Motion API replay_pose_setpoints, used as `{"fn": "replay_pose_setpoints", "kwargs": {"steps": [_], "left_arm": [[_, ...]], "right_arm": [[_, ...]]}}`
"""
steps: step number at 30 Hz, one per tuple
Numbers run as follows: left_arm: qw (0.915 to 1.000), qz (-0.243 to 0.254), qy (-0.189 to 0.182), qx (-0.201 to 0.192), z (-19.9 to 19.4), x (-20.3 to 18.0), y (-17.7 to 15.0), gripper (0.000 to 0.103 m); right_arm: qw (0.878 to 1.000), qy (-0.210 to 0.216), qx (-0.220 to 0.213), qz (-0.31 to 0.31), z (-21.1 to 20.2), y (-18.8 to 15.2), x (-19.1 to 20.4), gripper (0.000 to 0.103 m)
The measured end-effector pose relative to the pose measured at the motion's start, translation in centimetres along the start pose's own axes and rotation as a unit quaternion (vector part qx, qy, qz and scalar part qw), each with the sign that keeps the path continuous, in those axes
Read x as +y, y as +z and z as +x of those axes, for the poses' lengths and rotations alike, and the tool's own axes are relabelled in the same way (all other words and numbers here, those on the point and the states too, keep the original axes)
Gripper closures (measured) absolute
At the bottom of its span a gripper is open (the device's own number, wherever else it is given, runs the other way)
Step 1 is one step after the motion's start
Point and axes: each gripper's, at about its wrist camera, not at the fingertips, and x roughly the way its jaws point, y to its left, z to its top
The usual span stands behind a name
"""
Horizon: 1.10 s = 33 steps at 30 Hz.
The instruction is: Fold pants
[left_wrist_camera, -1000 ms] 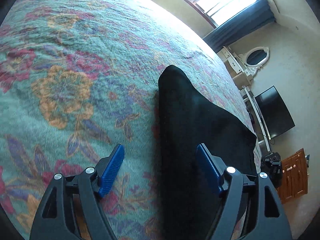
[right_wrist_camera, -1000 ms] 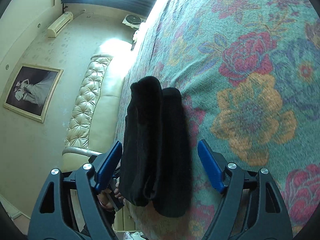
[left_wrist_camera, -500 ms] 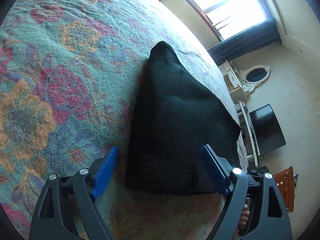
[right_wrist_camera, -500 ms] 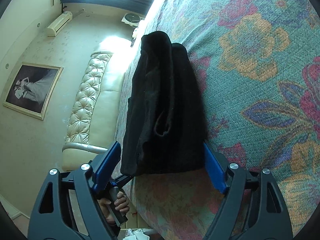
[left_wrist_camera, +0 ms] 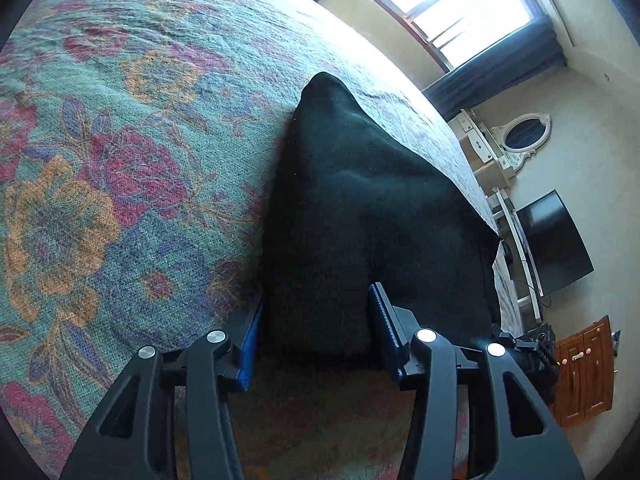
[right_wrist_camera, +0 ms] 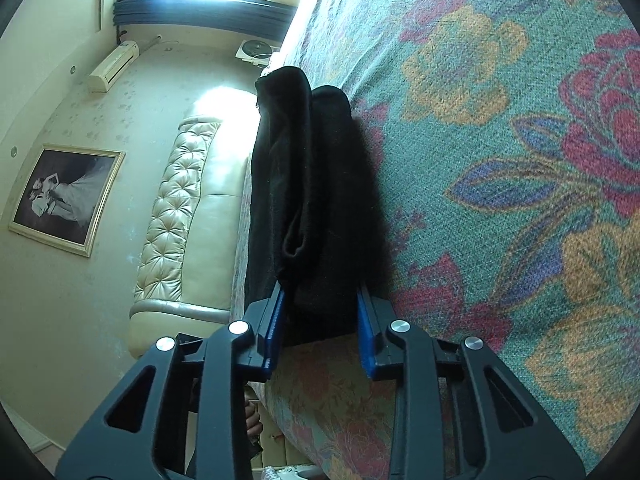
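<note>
Here, no brand, label or readable writing is to be made out on anything in view. The black pants (left_wrist_camera: 360, 208), folded into a thick stack, are laid on a bed spread with a floral coverlet (left_wrist_camera: 120, 160) of green, red and orange. The left gripper (left_wrist_camera: 316, 332) is set at one near corner of the stack; its jaws are closing, with the cloth between the blue pads (left_wrist_camera: 384, 320) and pressed by them. The right gripper (right_wrist_camera: 320, 320) is set at the other end, where the folded layers (right_wrist_camera: 304, 184) are seen edge-on; its jaws are closing too and are clenched on the cloth. Beyond the bed edge a bright window (left_wrist_camera: 452, 4) with dark curtains, a white dresser with an oval mirror (left_wrist_camera: 520, 140), a dark television (left_wrist_camera: 556, 240) and a wooden cabinet (left_wrist_camera: 588, 372) are seen. In the right view a tufted cream headboard (right_wrist_camera: 176, 216), a framed picture (right_wrist_camera: 64, 196) and a wall air conditioner (right_wrist_camera: 114, 66) are shown.
</note>
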Motion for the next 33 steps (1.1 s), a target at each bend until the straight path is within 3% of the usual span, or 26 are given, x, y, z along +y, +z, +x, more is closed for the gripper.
{"fn": "replay_pose_setpoints", "kwargs": {"steps": [9,33], "left_arm": [[1.0,-0.001,0.004,0.0,-0.7,0.1,-0.1,0.062],[0.9997,0.024,-0.002,0.007,-0.1,0.5,0.7,0.062]], "right_arm": [[1.0,0.011,-0.008,-0.001,-1.1,-0.3,0.6,0.075],[0.999,0.026,-0.01,0.021,-1.1,-1.0,-1.3,0.076]]}}
